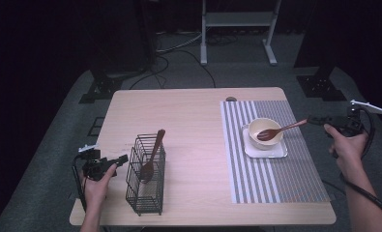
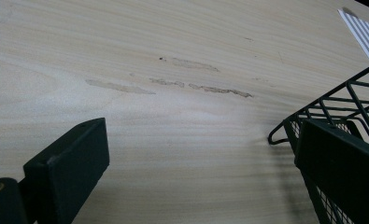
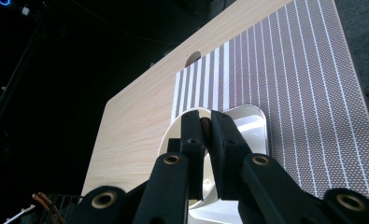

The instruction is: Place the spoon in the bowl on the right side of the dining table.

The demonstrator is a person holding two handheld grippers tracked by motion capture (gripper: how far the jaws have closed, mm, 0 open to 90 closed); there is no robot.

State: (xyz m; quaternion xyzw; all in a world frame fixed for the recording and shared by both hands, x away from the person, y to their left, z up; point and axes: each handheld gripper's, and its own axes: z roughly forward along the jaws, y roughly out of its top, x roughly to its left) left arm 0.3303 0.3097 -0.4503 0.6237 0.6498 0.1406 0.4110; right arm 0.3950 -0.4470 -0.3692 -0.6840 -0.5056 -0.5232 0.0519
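A wooden spoon point(image 1: 278, 130) slants over the cream bowl point(image 1: 256, 124), its scoop end inside the bowl. My right gripper point(image 1: 310, 120) is shut on the end of its handle. In the right gripper view the jaws point(image 3: 204, 119) pinch the brown handle point(image 3: 204, 128) in front of the bowl point(image 3: 173, 135). The bowl stands on a white square plate point(image 1: 275, 152) on a striped placemat point(image 1: 275, 179). At the left a black wire basket point(image 1: 142, 193) holds a second wooden spoon point(image 1: 152, 157) upright. My left gripper point(image 1: 121, 159) is open just left of the basket, with bare table between its jaws point(image 2: 201, 135).
The wire basket's rim point(image 2: 341, 98) lies close behind my left gripper's right jaw. The wooden table point(image 1: 188, 125) has a small cable hole point(image 1: 231, 99) at its far edge. A white metal stand point(image 1: 237, 19) and cables are on the floor beyond.
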